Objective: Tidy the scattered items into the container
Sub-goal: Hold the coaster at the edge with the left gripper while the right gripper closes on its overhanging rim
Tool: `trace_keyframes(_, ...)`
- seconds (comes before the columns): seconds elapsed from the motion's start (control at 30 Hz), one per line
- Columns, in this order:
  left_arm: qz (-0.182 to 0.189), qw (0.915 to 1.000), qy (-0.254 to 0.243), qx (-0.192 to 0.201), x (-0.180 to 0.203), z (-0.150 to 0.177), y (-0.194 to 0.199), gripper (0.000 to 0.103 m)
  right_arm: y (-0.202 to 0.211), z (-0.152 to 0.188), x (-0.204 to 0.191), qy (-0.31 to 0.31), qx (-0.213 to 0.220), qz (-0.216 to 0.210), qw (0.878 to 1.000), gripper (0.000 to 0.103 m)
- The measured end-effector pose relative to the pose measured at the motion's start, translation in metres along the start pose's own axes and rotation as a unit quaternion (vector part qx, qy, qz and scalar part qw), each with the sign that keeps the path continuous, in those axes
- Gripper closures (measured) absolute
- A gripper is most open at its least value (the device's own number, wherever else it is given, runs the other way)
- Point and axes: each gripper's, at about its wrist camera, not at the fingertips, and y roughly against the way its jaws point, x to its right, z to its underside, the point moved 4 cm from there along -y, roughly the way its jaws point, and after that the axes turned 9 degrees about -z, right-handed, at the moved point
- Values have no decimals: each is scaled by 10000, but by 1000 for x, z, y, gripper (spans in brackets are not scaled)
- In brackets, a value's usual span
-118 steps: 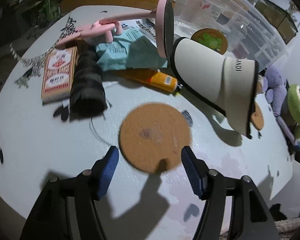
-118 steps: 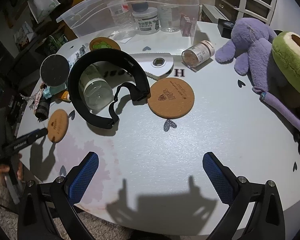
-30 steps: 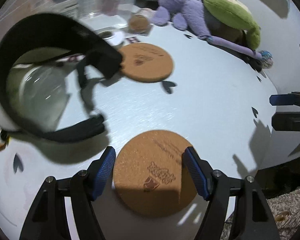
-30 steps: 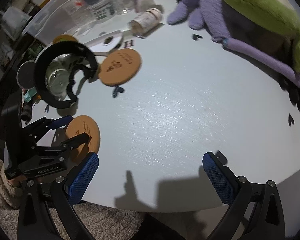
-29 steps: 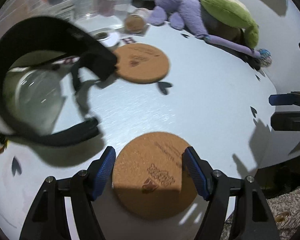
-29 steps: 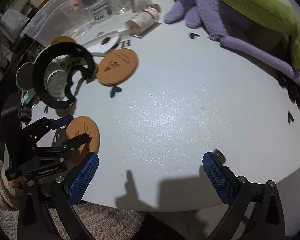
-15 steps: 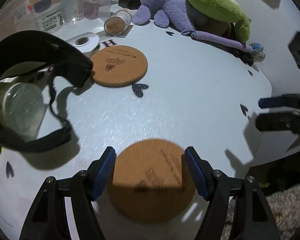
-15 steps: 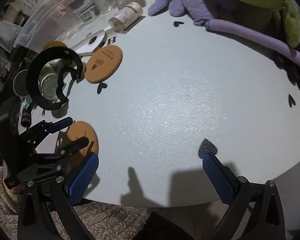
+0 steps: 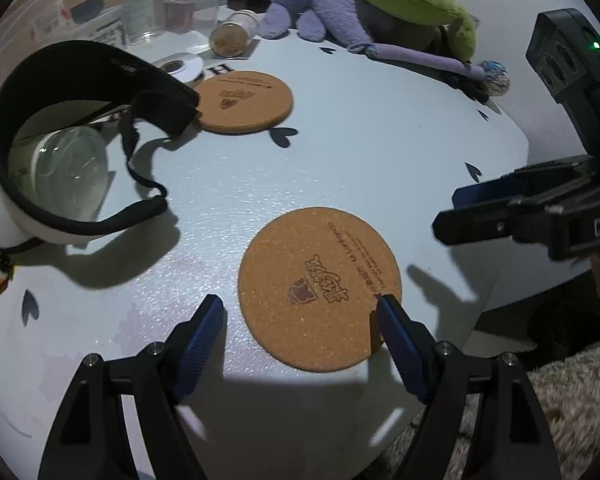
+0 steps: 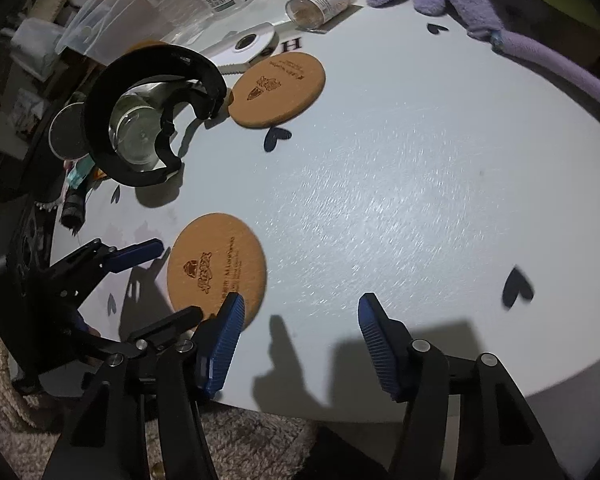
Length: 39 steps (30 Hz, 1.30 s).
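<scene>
Scanning left to right, we see the bin holding jars, while the visor, far coaster, bottle and plush lie loose on the table. Our left gripper, jaws spread, straddles the near coaster by the table edge. Our right gripper hovers, jaws spread. Much tidying remains. One letter, "H", reads beside the far coaster; the coaster print is illegible.

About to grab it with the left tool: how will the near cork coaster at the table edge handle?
The cork coaster looks thin, so probably light and fairly stiff. Lying flat on the table, it gives the open left tool little edge to pinch. Its near rim seems to overhang the edge, so sliding it outward may help.
</scene>
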Motion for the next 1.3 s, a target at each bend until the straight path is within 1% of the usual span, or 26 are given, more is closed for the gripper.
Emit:
trace_keyframes(0.2,219,9991,-297,188,3,3,-1,25,1,24,0,-830,279,-7,9962,43)
trace_keyframes(0.27,292,9985,-397,250,4,4,-1,28,2,34,1,-1108,390,14,9931,43)
trace_keyframes(0.3,328,9981,-446,282,4,5,-1,32,3,39,2,-1234,458,42,9913,43)
trace_keyframes(0.43,450,9959,-666,414,6,3,-3,32,10,58,5,-1736,763,165,9817,43)
trace_keyframes(0.6,445,9929,-977,508,12,0,-4,32,19,81,12,-2311,1118,206,9663,43)
trace_keyframes(0.7,498,9911,-1097,561,21,0,-4,32,19,96,19,-2717,1283,16,9538,43)
trace_keyframes(0.9,653,9878,-1263,627,53,-2,-5,32,18,118,40,-3526,1520,-555,9217,43)
trace_keyframes(1.03,758,9858,-1357,641,76,-5,-5,32,19,123,59,-4018,1869,-1112,8895,43)
trace_keyframes(1.1,809,9849,-1391,642,85,-6,-5,32,19,122,67,-4212,2018,-1321,8743,43)
trace_keyframes(1.13,833,9845,-1406,641,88,-6,-5,32,18,120,71,-4273,2059,-1377,8695,43)
trace_keyframes(1.3,933,9829,-1460,620,95,-4,-3,32,7,114,82,-4476,2023,-1568,8568,43)
